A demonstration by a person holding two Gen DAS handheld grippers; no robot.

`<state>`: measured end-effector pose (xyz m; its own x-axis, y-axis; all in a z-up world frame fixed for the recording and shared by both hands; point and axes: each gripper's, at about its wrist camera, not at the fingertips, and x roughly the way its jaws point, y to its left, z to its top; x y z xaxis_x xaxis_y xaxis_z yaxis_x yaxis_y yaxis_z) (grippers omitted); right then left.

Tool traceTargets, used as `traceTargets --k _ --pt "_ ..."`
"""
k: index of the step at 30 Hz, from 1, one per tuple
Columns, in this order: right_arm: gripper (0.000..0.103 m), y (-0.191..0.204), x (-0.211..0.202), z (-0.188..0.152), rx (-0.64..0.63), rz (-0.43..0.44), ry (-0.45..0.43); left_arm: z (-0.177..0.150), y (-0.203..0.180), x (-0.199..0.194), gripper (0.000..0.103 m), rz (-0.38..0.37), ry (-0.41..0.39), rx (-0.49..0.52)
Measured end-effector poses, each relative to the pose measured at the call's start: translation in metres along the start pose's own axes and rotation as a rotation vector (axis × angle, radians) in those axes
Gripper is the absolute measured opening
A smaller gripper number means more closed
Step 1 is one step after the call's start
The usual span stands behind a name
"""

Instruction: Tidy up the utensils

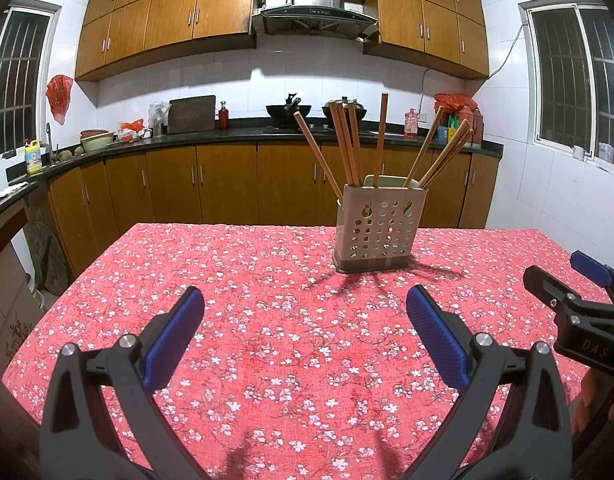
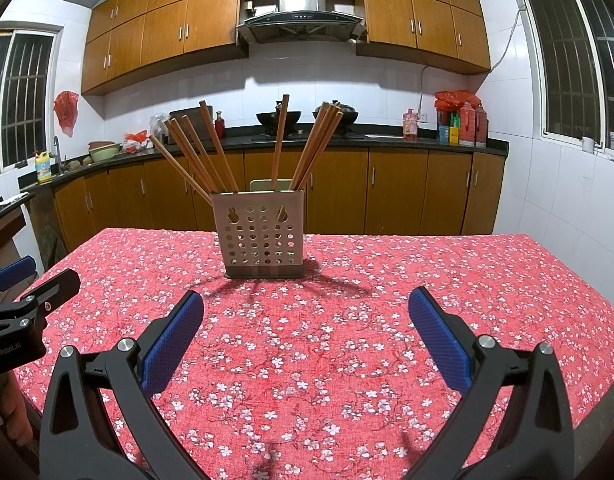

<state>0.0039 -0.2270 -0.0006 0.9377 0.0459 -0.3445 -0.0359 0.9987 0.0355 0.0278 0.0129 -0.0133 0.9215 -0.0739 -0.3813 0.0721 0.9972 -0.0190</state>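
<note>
Room: kitchen, wooden cabinets (image 2: 211,32), range hood (image 2: 301,12), barred windows on both sides, white tiled walls; woks and bottles are seen on the far counter.
Table: table (image 1: 267,340) is covered by a red floral cloth; nothing is seen loose on it besides the holder.
Holder: perforated utensil holder (image 1: 377,228) stands upright near the middle-far part of the table; judged light and rigid, probably easy to tip if a stick is pulled sideways.
Chopsticks: wooden chopsticks (image 1: 381,136) are standing in the holder, fanned out left, centre and right, tilted apart, not bunched.
Handling: sticks judged light, stiff, thin, a bit slippery between pads; best taken on the upper shaft, well above the rim, and lifted straight up.
Left gripper: left gripper (image 1: 305,300) is held above the table short of the holder, fingers spread wide, nothing held.
Right gripper: right gripper (image 2: 306,304) is likewise spread wide and empty, holder ahead, slightly left of centre.
Task state: judged near complete, or regrouping of the fanned sticks not yet begun; it cannot be told which.
</note>
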Motion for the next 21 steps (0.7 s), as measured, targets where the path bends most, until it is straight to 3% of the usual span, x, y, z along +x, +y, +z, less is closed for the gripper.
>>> traceTargets --k 21 --pt "0.101 0.0007 -0.0006 -0.0003 0.000 0.000 0.002 0.0005 0.0003 0.0017 0.099 -0.003 0.005 0.000"
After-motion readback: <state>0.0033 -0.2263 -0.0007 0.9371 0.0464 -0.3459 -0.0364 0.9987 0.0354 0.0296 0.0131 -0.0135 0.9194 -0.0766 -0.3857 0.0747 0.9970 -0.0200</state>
